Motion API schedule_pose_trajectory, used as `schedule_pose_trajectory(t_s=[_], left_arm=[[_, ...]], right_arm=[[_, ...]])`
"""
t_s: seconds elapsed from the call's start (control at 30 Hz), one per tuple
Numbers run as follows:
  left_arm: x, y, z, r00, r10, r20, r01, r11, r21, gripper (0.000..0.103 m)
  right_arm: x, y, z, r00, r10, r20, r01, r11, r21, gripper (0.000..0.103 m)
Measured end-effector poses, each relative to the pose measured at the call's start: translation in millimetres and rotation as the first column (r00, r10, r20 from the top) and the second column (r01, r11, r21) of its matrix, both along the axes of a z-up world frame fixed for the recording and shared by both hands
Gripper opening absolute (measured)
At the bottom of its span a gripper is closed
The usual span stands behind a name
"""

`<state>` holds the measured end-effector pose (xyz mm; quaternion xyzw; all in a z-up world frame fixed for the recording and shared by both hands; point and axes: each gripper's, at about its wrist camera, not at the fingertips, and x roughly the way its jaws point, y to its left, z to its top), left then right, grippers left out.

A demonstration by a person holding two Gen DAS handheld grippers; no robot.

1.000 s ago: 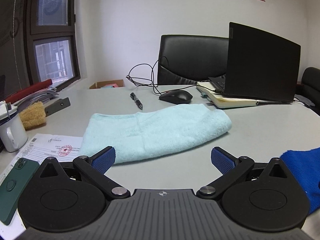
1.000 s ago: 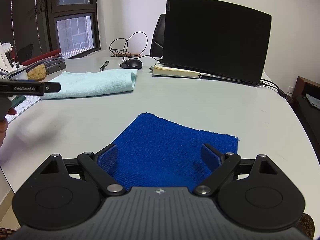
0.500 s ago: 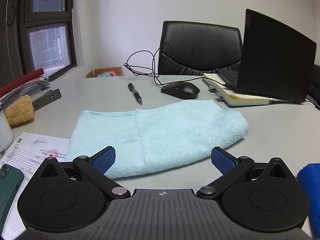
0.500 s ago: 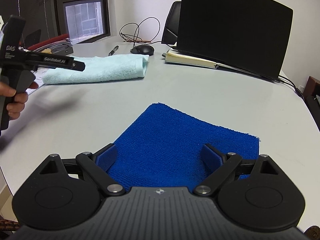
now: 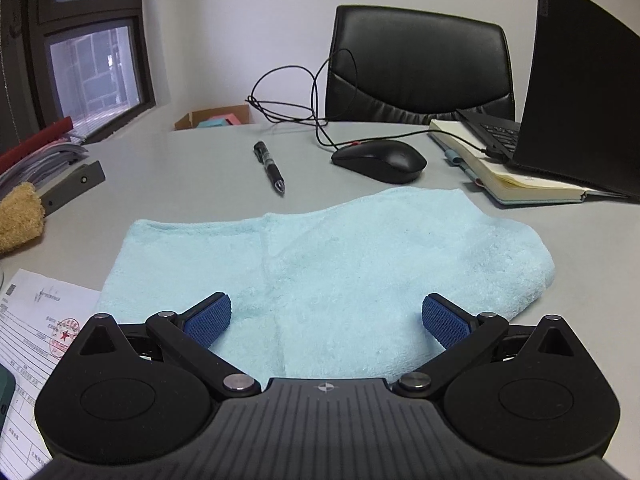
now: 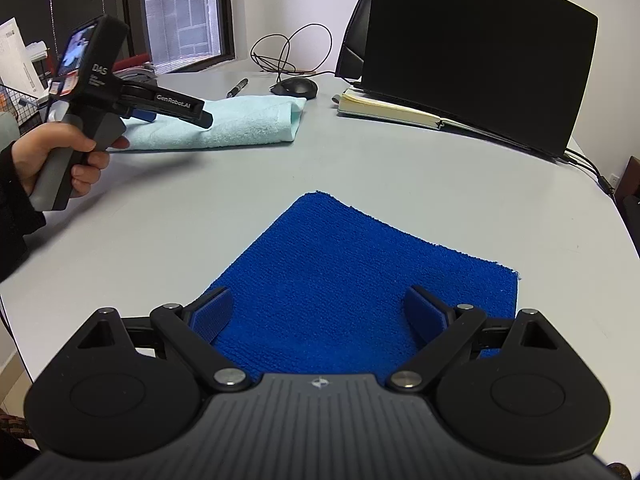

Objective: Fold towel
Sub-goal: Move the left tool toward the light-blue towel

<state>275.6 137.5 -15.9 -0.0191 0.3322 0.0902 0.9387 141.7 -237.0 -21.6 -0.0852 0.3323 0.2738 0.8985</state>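
A light blue towel [image 5: 360, 256], folded and rumpled, lies on the grey table; it also shows in the right wrist view [image 6: 240, 120] at the far left. My left gripper [image 5: 326, 318] is open and empty, its fingers over the towel's near edge; in the right wrist view it [image 6: 188, 114] hovers above the towel. A dark blue towel [image 6: 360, 280] lies flat near the table's front. My right gripper [image 6: 320, 312] is open and empty, its fingers over that towel's near part.
Beyond the light towel lie a pen [image 5: 269, 166], a black mouse [image 5: 380, 160] with its cable, a notebook [image 5: 520, 180] and an open laptop [image 5: 580, 100]. A black chair [image 5: 420, 68] stands behind. Papers [image 5: 40, 328] and a sponge [image 5: 20, 216] are at left.
My left gripper has moved forward and lower, from short of the light blue towel to over its near edge. My right gripper has stayed over the dark blue towel.
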Motion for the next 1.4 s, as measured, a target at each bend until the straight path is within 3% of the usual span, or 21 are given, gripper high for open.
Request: schedule_pose_trajectory(t_s=[0.53,1.4], left_arm=[[-5,-6,-4,0.997,-0.067,-0.041,0.067,0.998,0.001,0.103],[-99,-89,-6,0.956,-0.294,-0.008,0.294,0.956,0.003,0.103]], right_arm=[[40,-34,2,0.997,-0.069,-0.026,0.069,0.997,-0.025,0.094],[158,-75,-2,0.975,-0.221,-0.031,0.220,0.975,-0.042,0.098]])
